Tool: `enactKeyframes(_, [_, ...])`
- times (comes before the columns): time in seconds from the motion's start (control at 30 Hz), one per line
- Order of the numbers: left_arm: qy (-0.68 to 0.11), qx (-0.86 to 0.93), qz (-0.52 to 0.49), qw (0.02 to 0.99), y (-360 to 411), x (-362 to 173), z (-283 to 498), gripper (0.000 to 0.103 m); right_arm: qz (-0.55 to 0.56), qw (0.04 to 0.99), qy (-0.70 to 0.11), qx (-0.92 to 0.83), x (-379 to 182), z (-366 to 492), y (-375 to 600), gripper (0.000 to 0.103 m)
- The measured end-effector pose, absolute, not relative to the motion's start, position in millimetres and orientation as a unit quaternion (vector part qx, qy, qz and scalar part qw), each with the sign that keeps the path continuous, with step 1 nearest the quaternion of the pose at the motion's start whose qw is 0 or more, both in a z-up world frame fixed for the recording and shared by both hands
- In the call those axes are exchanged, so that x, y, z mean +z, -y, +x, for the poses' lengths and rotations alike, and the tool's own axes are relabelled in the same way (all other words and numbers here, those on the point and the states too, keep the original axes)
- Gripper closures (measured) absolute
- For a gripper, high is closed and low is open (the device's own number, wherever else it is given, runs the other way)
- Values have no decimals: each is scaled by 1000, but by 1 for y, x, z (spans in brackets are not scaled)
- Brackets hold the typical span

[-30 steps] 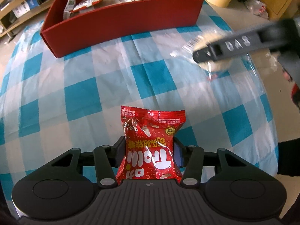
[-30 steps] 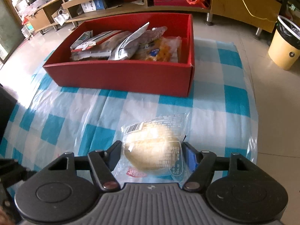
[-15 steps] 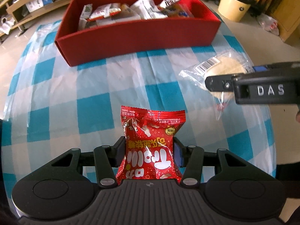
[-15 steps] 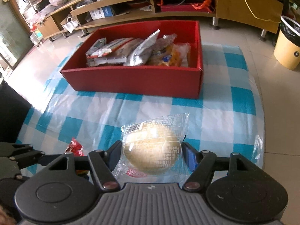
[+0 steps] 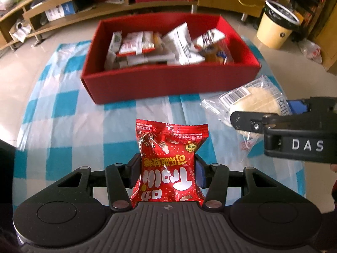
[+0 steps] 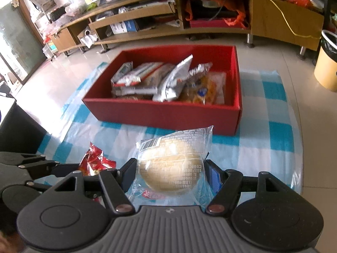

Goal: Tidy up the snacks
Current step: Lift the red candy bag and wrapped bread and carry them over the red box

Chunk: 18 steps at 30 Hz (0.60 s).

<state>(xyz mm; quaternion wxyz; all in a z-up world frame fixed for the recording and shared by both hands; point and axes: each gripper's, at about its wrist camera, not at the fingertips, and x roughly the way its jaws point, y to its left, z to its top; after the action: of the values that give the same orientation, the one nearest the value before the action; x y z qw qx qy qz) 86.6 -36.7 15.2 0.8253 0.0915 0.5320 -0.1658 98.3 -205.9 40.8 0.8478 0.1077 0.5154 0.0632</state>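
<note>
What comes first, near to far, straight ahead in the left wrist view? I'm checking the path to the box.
Left tool → red snack packet it grips → checked tablecloth → red box with its snack packs → bare floor → wooden shelf unit.

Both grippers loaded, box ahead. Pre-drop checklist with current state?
1. Left gripper shut on red packet: ok.
2. Right gripper shut on bun: ok.
3. Grippers apart from each other: ok, side by side with a gap in the left wrist view.
4. Path to box: ok, only bare cloth between.
5. Room in box: ok on its right side, where a strip by the wall looks unfilled; the rest is piled with snacks.
6. Height over box wall: cannot tell.
</note>
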Motion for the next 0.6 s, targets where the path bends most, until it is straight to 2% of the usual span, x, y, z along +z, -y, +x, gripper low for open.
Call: enactKeyframes(0.6, [-482, -131, 52, 865, 45, 59, 143, 44, 127, 881, -453, 60, 83, 144, 219, 38])
